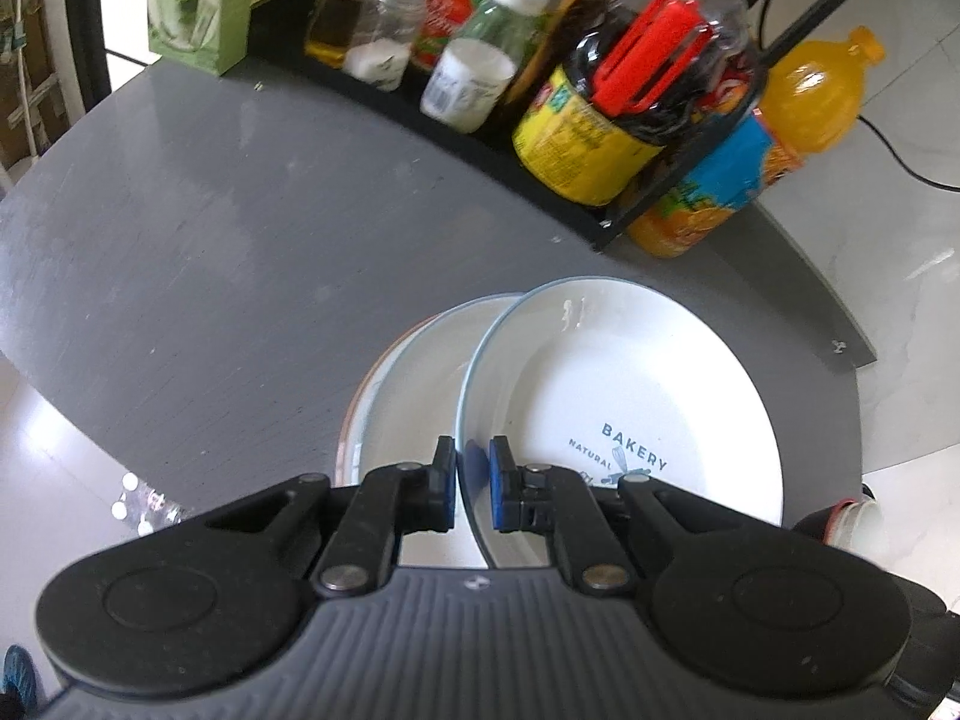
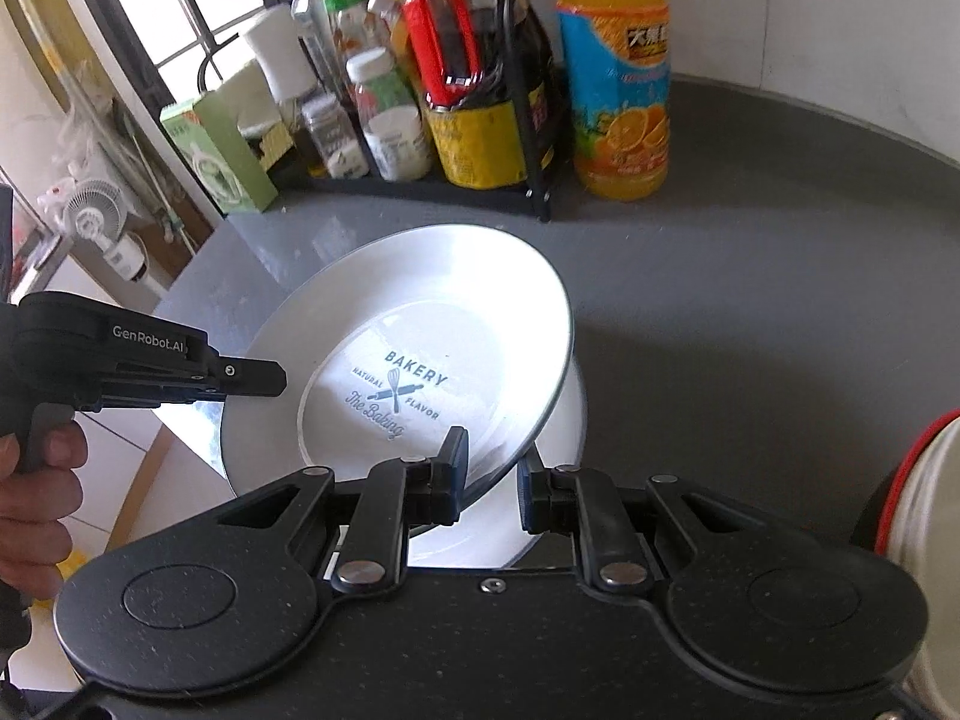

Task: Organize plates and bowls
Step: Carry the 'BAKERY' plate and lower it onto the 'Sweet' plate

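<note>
A white plate (image 1: 600, 396) (image 2: 432, 312) printed "BAKERY" hangs tilted over a stack of white plates (image 1: 408, 396) (image 2: 570, 420) on the grey table (image 1: 210, 228) (image 2: 750, 276). My left gripper (image 1: 474, 483) is shut on the plate's rim, blue pads on either side. In the right wrist view, that left gripper (image 2: 264, 384) holds the plate's left edge, with a person's hand on its handle. My right gripper (image 2: 492, 477) has the plate's near rim between its fingers and looks shut on it.
A black rack (image 1: 480, 132) (image 2: 420, 186) of bottles and jars stands at the back. An orange drink bottle (image 1: 804, 102) (image 2: 618, 90) is beside it and a green box (image 1: 198, 0) (image 2: 228, 156) at its left. A red-rimmed bowl (image 2: 924, 510) sits at the right.
</note>
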